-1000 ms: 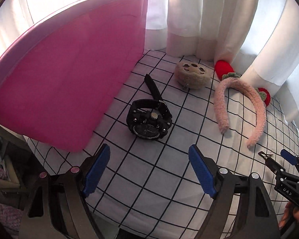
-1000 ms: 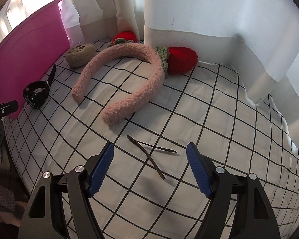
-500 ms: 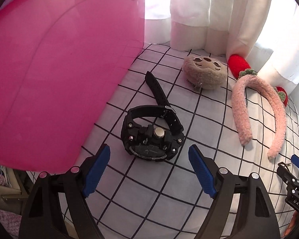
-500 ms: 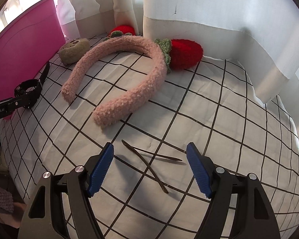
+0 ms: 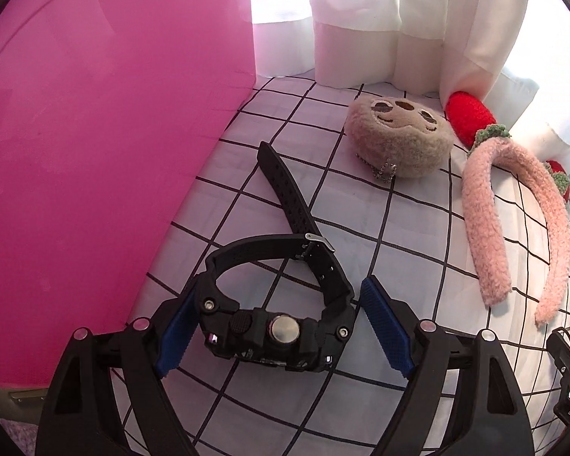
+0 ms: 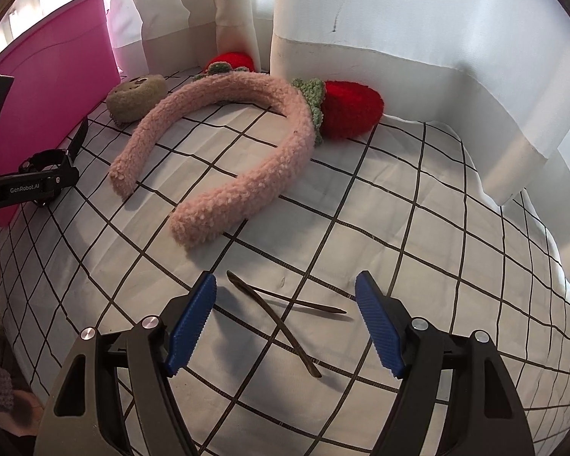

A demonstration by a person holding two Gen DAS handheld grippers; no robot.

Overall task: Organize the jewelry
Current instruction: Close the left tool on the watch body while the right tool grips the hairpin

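Now we see the left gripper (image 5: pixel 273 328) with fingers spread around the black watch (image 5: pixel 275 313), just beside the pink bin (image 5: pixel 95 133). Our right gripper (image 6: pixel 285 326) has fingers spread over a thin hairpin (image 6: pixel 281 317).

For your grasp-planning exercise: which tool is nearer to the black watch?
Left. The left tool is open with the black watch between its fingers. The right tool is open farther off, over the thin brown hairpin.
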